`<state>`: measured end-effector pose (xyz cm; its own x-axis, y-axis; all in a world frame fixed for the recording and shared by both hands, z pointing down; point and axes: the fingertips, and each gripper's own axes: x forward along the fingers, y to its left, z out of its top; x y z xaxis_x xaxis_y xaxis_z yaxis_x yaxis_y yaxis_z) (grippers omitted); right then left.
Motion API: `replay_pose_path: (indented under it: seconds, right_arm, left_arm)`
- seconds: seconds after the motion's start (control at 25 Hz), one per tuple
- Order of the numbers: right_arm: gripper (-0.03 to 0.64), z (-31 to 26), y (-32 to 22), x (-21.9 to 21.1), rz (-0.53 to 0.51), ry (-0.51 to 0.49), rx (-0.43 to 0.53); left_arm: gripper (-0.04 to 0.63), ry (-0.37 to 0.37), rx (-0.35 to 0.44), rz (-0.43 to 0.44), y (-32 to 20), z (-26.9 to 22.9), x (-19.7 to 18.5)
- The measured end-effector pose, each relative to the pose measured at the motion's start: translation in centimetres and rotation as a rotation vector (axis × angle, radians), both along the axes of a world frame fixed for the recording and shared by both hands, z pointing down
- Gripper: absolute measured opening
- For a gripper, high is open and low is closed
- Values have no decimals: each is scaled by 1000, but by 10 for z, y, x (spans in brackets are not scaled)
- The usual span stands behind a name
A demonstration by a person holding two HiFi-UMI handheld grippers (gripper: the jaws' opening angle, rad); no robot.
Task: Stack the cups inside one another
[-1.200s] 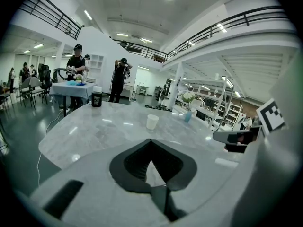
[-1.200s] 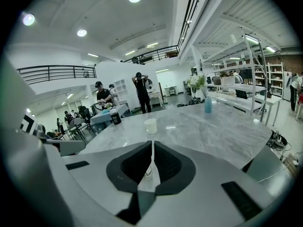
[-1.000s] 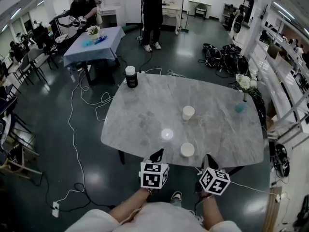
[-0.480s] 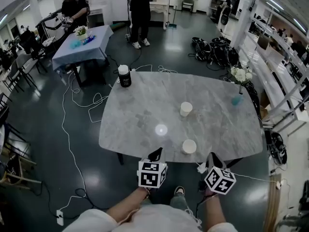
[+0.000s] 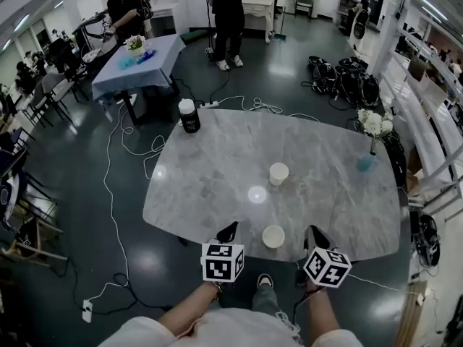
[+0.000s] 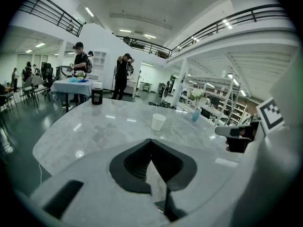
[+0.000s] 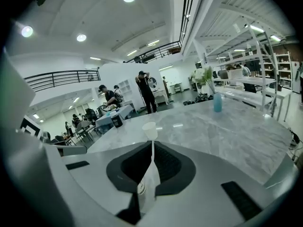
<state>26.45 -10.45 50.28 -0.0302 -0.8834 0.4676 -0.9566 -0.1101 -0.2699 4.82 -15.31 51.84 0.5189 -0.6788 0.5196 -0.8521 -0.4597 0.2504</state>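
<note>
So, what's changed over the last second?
The left gripper and right gripper eased forward at the table edge; the near cup now sits between them. Nothing taken or released. The far cup and near cup stayed put; both jaws stay shut, empty.

Grey marble table (image 5: 210, 186), rounded corners, on a dark glossy floor.

Two white cups stand upright, openings up and well apart. The near cup (image 5: 273, 236) is close to the near edge, between the two grippers. The far cup (image 5: 278, 173) is toward mid-table.

Left gripper (image 5: 228, 231) and right gripper (image 5: 312, 236) are both at the near edge. Each shows as a single dark wedge, touching neither cup.

A black canister with a white lid (image 5: 189, 116) sits at the far left corner. A blue vase with white flowers (image 5: 367, 160) sits at the right edge.

White cables (image 5: 116, 165) trail over the floor on the left. Behind them is a blue-clothed table (image 5: 141, 67) with people standing around it.
</note>
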Motion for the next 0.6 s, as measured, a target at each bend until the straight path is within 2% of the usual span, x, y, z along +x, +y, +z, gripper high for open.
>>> replay_pose_path:
  seconds: [0.32,0.6]
  right_arm:
    - [20,13,-67,15,-166,-40,-3]
    - [21,29,-97,10,-270,-14,-45]
  left_arm:
    - [-6,-58,-6,-96,-23,5,29]
    - [-6,-75,-38,-162,-37,17,33]
